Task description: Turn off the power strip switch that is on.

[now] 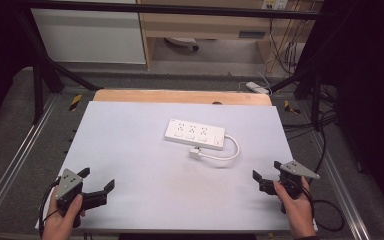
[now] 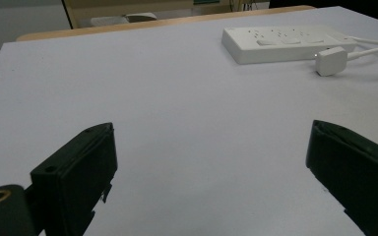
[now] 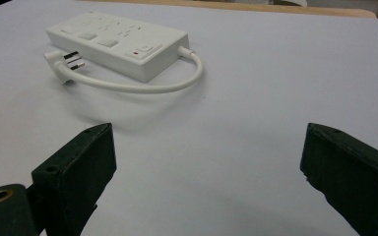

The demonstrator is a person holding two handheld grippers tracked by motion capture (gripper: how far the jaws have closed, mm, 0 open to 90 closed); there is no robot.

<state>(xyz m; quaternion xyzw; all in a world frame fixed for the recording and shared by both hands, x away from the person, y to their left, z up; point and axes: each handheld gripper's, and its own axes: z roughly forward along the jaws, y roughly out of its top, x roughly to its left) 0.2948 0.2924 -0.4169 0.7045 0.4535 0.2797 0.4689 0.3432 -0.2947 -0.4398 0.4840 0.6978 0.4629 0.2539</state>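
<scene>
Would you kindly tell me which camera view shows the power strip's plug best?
The right gripper view: the plug lies close, its metal pins plainly visible. The left gripper view shows it as a plain white block, pins hidden. The high view shows it small beside the power strip.

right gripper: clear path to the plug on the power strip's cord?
Probably yes. The right gripper is open and holds nothing, and only bare table lies between it and the plug, which rests in front of the power strip, prongs free.

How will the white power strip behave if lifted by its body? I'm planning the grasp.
The power strip looks rigid and flat, so unlikely to roll. Its short cable curves loosely, so the plug would probably dangle. Smooth plastic may slip.
</scene>
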